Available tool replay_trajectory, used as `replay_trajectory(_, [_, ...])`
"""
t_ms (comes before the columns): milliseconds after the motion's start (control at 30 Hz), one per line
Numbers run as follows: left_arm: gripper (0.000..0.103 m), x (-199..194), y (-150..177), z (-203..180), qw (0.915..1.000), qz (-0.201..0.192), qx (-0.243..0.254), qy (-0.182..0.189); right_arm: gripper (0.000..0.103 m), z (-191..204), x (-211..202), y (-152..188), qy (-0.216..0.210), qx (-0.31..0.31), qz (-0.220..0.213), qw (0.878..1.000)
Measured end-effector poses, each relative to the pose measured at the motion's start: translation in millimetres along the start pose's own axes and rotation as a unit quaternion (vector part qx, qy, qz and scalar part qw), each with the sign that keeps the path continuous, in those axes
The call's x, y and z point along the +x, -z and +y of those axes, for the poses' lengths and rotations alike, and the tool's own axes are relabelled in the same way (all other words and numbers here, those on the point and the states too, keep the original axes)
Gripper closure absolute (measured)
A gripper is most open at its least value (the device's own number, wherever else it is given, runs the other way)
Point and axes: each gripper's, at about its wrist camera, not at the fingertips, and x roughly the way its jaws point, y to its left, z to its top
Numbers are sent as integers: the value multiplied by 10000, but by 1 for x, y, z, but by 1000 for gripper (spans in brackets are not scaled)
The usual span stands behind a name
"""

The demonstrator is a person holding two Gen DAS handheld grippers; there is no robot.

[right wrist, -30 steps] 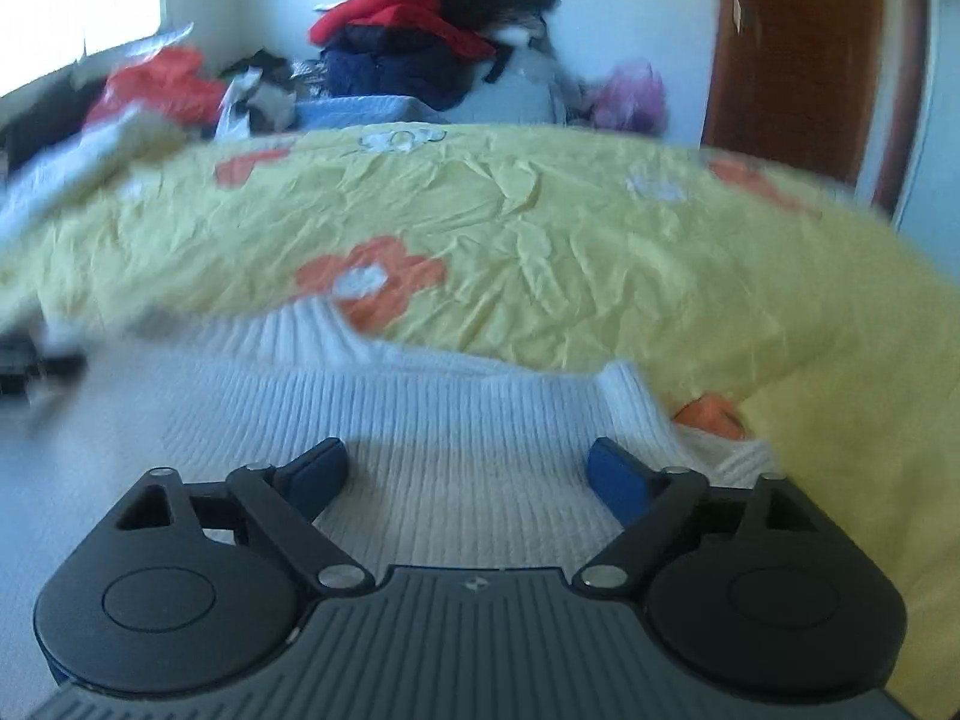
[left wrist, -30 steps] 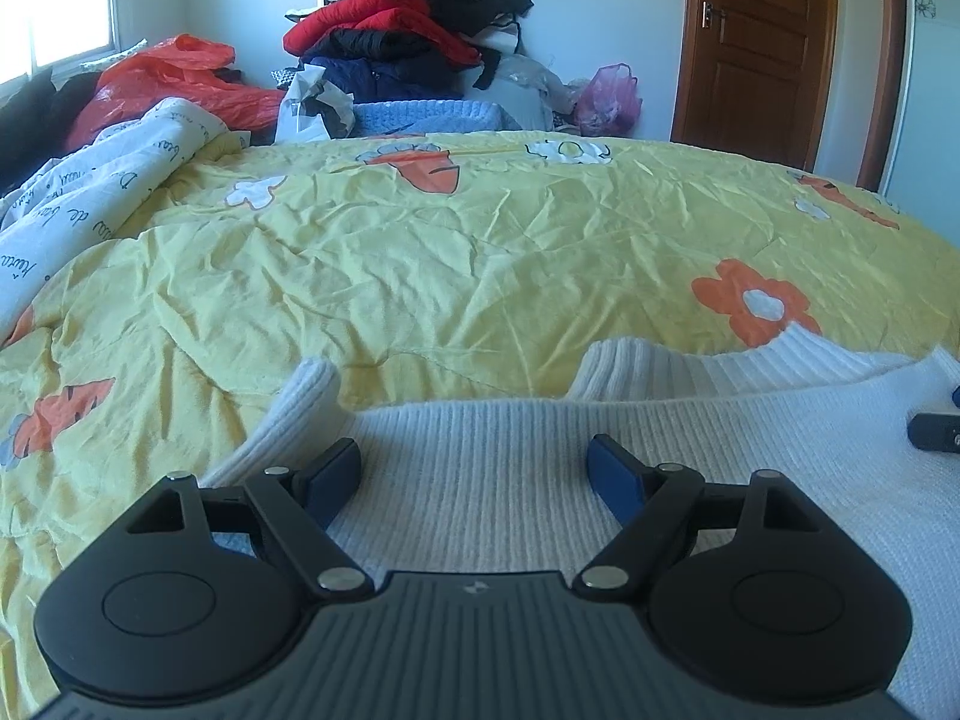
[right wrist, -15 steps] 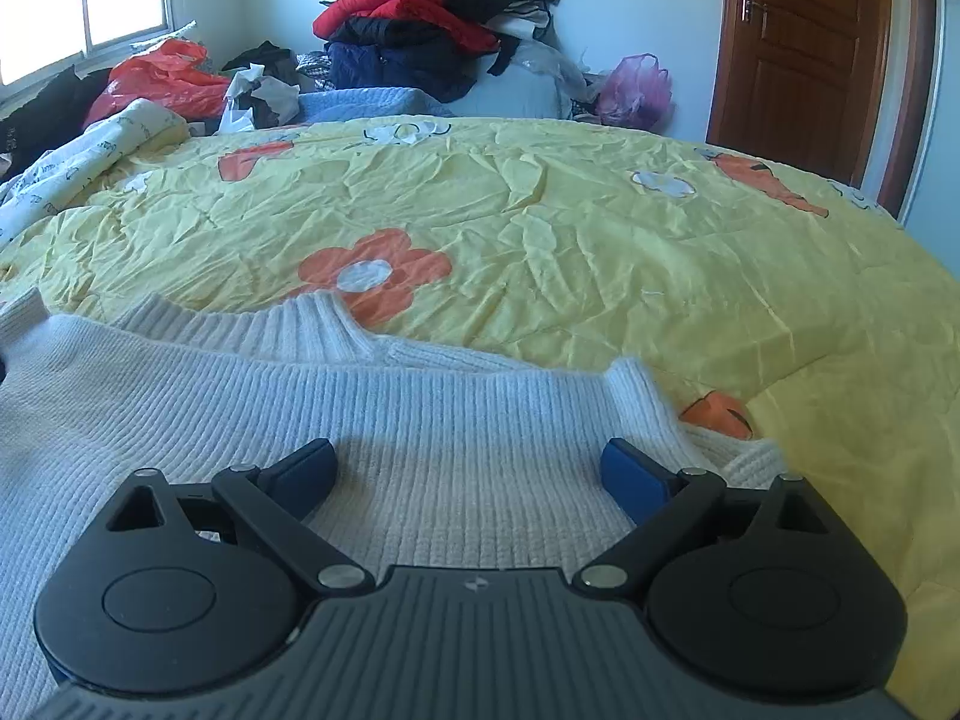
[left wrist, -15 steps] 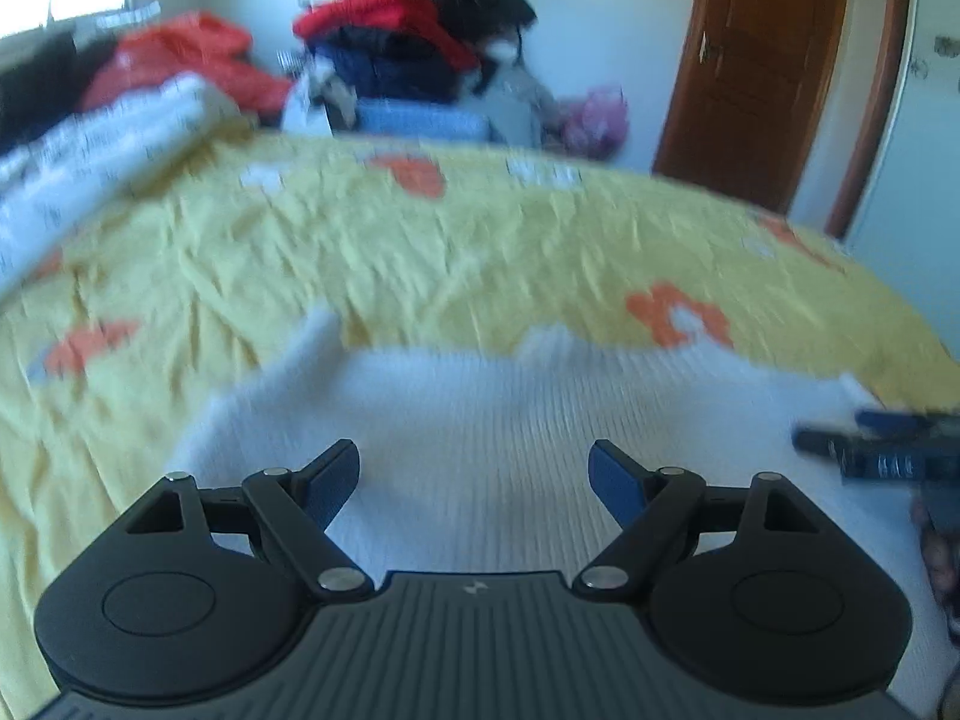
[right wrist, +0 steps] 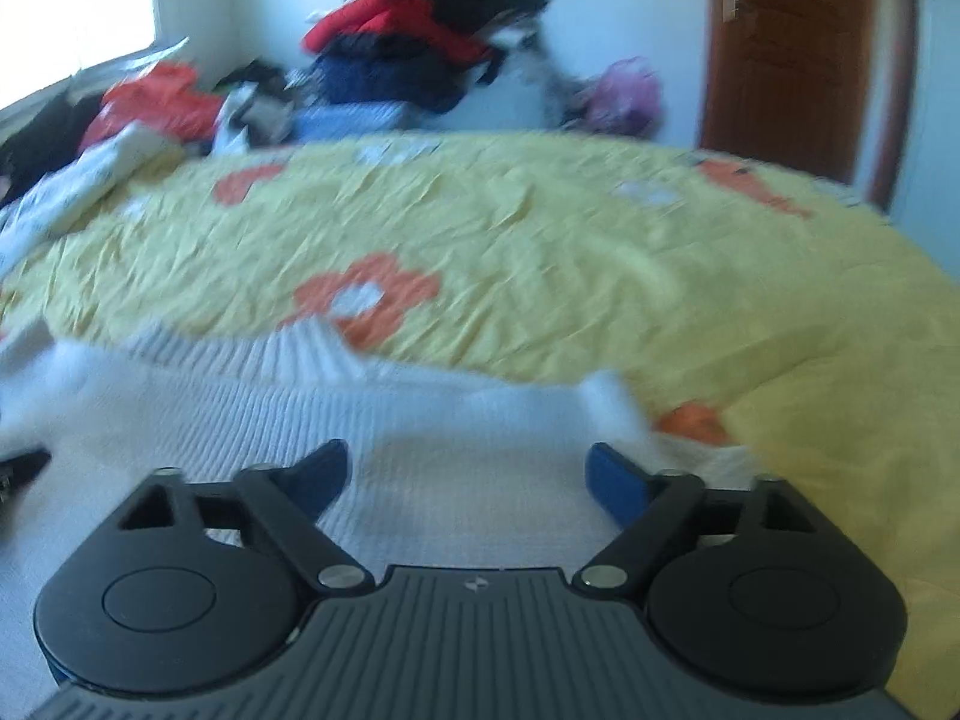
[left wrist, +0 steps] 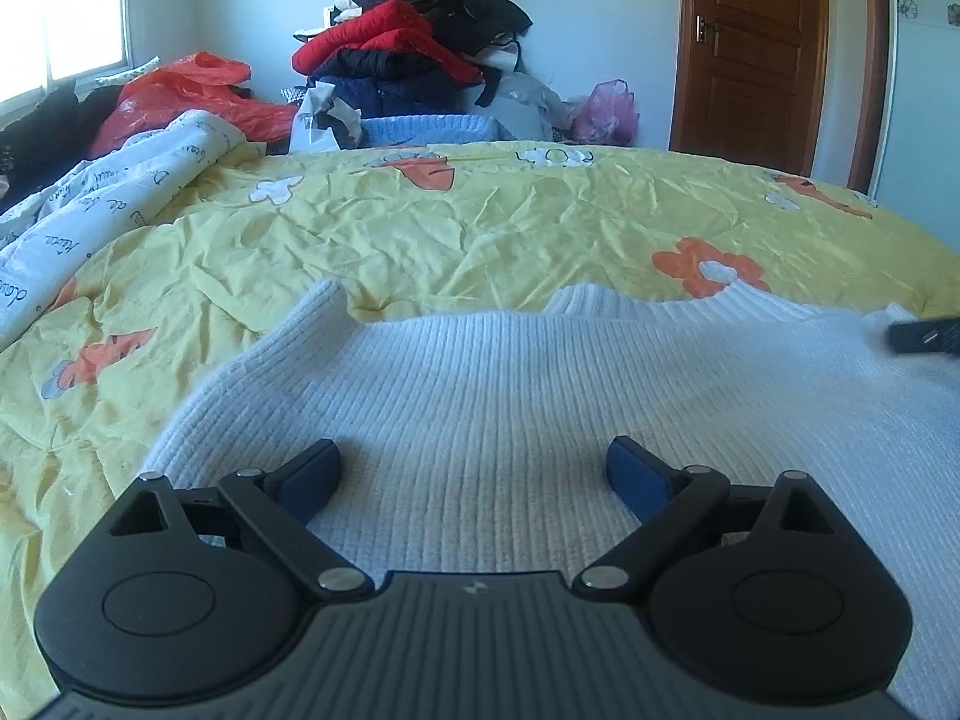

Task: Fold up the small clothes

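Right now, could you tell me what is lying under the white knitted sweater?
The white sweater lies spread on the yellow flowered bedspread, which shows all around its far edge. Whatever sits directly beneath the knit is covered and cannot be seen.

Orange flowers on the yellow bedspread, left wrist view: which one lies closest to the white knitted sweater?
The orange flower with a white centre, just beyond the white knitted sweater collar; the others lie farther off.

Black hand-held gripper (left wrist: 474, 471), blue pads (left wrist: 630, 471), silver screws.
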Motion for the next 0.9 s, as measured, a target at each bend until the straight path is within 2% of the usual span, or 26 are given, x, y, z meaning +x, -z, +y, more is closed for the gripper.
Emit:
replay_trajectory(67, [7,-1,1,0,10000,-13,-15,9,2,-8,-17,5,-136,151,-253,9995])
replay_trajectory(133, [6,-1,2,1,10000,-20,-14,28,5,-15,-13,15,-137,114,-122,9998])
replay_trajectory(167, [6,-1,3,1,10000,-24,-25,38,2,-16,-4,23,-70,-62,8,10000])
replay_trajectory(200, [6,-1,3,2,10000,-23,-26,35,2,-14,-5,29,-63,-203,-169,9996])
replay_trajectory(267, [5,-1,3,1,10000,-1,-15,26,1,-7,0,26,84,-292,-104,9995])
replay_trajectory(400, [4,-3,1,1,10000,31,9,28,2,-7,4,23,60,-291,-32,9996])
replay_trajectory(500, [4,-34,4,4,9993,-104,-112,-333,12,-8,-6,20,145,-222,-4,9996])
replay_trajectory(533, [4,-51,8,8,9990,-244,-181,-315,14,-6,-15,19,255,-192,-53,9995])
replay_trajectory(567, [4,-72,17,15,9986,-393,-308,-153,12,-3,-28,20,366,-159,-158,9991])
replay_trajectory(600, [4,-88,24,22,9978,-455,-483,-44,10,0,-45,23,282,-155,-330,9989])
replay_trajectory(667, [4,-113,42,37,9935,-419,-1061,-1,4,6,-75,31,-192,-169,-601,9979])
replay_trajectory(733, [4,-126,60,53,9852,-274,-1689,87,4,19,-91,39,-551,-265,-676,9958])
replay_trajectory(833, [4,-140,74,62,9756,-426,-2154,-31,4,44,-89,53,-678,-704,-605,9934])
replay_trajectory(900, [4,-143,73,66,9729,-335,-2283,-148,3,52,-71,63,-566,-794,-292,9948])
